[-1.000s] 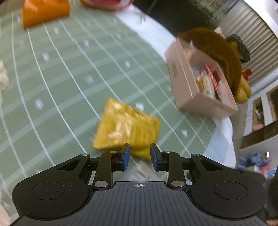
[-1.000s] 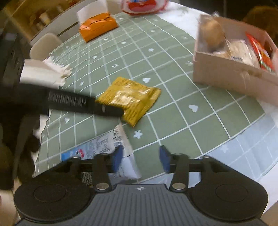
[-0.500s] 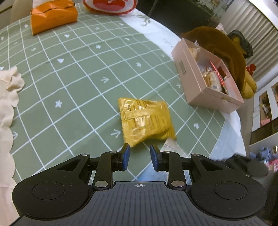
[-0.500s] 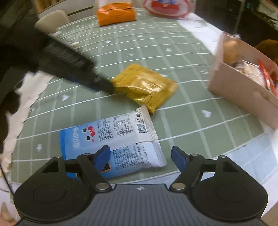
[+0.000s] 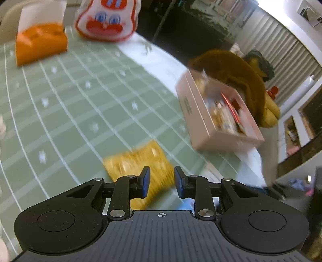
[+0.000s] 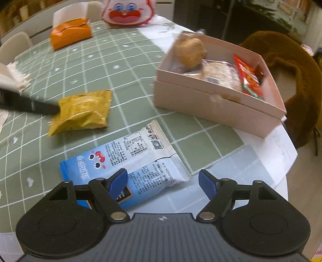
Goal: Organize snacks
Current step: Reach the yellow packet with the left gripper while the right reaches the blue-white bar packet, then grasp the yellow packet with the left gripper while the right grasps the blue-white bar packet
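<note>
A yellow snack packet [image 5: 138,163] lies on the green checked tablecloth, also in the right wrist view [image 6: 82,110]. My left gripper [image 5: 160,181] is open with a narrow gap, its fingers right at the packet's near end; its finger [image 6: 30,105] touches the packet's left edge in the right wrist view. A blue and white snack packet [image 6: 128,157] lies near the table's front edge. My right gripper [image 6: 163,183] is wide open and empty just above its near end. A pink box [image 6: 217,104] holding several snacks stands at the right, also in the left wrist view [image 5: 203,121].
An orange tissue pack [image 6: 70,34] and a white and red cartoon bag [image 6: 128,12] sit at the far side. A white cloth [image 6: 14,80] lies at the left. A brown plush chair [image 6: 291,76] stands behind the box. The table edge [image 6: 281,161] runs close at the right.
My left gripper has moved forward to the yellow packet, now between its fingertips. My right gripper has opened wider over the blue packet and its view has swung right.
</note>
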The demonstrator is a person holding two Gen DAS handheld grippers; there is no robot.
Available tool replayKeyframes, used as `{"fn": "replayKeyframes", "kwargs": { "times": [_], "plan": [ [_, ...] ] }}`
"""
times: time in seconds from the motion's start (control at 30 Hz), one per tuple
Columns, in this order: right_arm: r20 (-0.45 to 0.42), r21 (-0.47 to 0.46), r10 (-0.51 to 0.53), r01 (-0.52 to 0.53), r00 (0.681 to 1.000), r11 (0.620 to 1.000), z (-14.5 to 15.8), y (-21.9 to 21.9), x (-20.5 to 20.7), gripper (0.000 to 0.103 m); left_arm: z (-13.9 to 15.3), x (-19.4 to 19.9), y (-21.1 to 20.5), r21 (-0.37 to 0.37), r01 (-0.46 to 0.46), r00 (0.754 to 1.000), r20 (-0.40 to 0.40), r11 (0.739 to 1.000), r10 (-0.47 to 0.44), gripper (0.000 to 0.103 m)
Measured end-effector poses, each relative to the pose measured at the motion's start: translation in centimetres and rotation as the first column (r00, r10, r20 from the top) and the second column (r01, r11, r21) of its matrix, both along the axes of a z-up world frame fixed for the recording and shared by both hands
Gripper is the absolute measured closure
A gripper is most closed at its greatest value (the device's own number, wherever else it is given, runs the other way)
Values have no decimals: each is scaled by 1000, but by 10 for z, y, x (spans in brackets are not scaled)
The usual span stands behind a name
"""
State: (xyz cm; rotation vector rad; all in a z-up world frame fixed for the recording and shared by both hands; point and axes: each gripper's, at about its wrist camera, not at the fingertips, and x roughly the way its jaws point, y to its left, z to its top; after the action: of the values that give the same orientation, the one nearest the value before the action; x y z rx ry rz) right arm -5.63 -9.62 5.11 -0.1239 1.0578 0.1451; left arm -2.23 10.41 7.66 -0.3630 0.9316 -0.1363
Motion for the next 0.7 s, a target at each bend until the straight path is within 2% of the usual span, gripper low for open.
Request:
{"fn": "replayKeyframes", "kwargs": {
  "times": [0.13, 0.23, 0.3, 0.37, 0.5, 0.6, 0.7],
  "plan": [
    [-4, 26, -51, 51, 999, 998, -2, -10, 0, 22, -9, 28, 0, 106, 31, 1000, 4, 994, -31, 73],
    [-14, 60, -77, 78, 997, 995, -3, -19, -3, 22, -24, 35, -2, 108, 81, 996, -54, 991, -75, 72],
    [-17, 71, -88, 89, 996, 993, -4, -25, -6, 20, -28, 28, -12, 135, 139, 989, -65, 981, -131, 68],
    [-15, 72, -106, 107, 994, 992, -7, -31, -7, 15, -26, 16, -23, 164, 196, 980, -62, 967, -188, 67],
    [-18, 86, -138, 139, 990, 987, -8, -41, -7, 13, -24, -13, -42, 215, 271, 963, -69, 938, -262, 66],
    [-6, 68, -153, 153, 988, 986, -8, -44, -5, 12, -24, -29, -55, 275, 299, 954, -56, 914, -295, 66],
    [-4, 62, -164, 164, 986, 985, -8, -46, -2, 12, -25, -37, -63, 308, 289, 956, -47, 907, -288, 66]
  ]
}}
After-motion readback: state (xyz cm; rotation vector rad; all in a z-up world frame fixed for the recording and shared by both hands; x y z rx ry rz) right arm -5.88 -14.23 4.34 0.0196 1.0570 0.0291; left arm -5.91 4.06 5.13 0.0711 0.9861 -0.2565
